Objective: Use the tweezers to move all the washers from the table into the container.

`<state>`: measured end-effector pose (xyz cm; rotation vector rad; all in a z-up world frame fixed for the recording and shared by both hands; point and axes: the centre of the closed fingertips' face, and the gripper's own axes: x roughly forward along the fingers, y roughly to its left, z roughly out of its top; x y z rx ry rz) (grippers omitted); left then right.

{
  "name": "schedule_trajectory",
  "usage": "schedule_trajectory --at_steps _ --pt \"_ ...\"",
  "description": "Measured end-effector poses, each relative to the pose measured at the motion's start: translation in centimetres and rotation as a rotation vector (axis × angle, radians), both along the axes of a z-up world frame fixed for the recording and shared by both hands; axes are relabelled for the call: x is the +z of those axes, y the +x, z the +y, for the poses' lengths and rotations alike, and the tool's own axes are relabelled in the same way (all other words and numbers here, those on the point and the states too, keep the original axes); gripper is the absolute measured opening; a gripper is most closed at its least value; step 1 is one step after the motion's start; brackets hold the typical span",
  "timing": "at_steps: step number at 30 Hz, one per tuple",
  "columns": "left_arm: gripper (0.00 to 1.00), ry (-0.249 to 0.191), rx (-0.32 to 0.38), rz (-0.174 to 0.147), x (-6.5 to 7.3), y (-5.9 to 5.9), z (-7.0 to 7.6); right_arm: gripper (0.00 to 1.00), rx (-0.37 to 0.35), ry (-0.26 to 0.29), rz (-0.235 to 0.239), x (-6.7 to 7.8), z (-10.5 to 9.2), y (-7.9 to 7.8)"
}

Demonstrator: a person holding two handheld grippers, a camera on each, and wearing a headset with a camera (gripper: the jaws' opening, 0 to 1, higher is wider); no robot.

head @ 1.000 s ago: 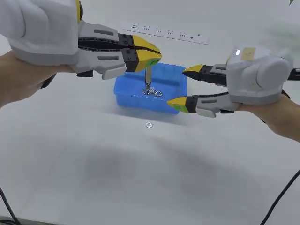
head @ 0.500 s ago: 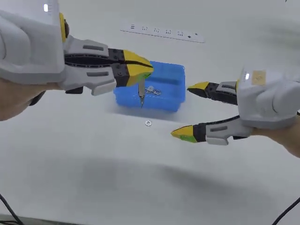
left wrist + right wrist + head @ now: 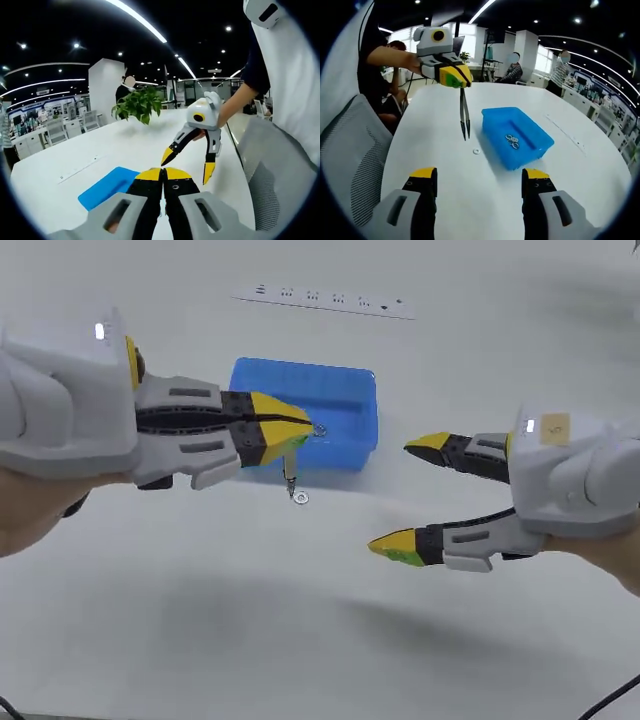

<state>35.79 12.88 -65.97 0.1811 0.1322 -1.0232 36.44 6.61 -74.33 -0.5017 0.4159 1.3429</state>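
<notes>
Open-plan office, dark ceiling with long light strips [image 3: 135, 20] and spot lamps. White table [image 3: 300, 640]; power strip [image 3: 330, 302] at upper centre of head view. Potted plant [image 3: 140, 105] beside white pillar [image 3: 102, 85]. Grey mesh chair [image 3: 350, 150] at left of right gripper view.

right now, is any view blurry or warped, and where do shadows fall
Head view: soft even light, faint shadows on the table beneath the left gripper and right gripper. Right gripper view: fisheye bows the table edge, yet tweezers and washer are crisp. Left gripper view: ceiling lights curve.
</notes>
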Motion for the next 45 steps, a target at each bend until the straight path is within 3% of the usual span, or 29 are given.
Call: schedule_trajectory --at_steps 4,8,27,39,45 --pt "0.04 -0.003 0.018 0.009 -0.7 0.2 0.3 0.71 -0.001 -0.008 0.015 -0.4 -0.5 -0.4" --pt "0.04 -0.030 0.015 0.003 -0.5 0.4 0.2 0.73 -0.004 -0.013 0.033 -1.0 -0.7 -0.8" --pt "0.04 -0.035 0.000 0.022 -1.7 2.1 -0.4 0.71 -0.032 0.010 0.074 -1.7 -0.7 -0.8" --pt "0.04 -0.038 -0.003 0.025 -2.3 2.2 -0.3 0.70 -0.039 0.020 0.091 -1.7 -0.5 -1.0" --pt "0.04 -0.061 -0.013 0.053 -2.3 2.1 -0.2 0.69 -0.038 0.028 0.096 -1.6 -0.1 -1.0"
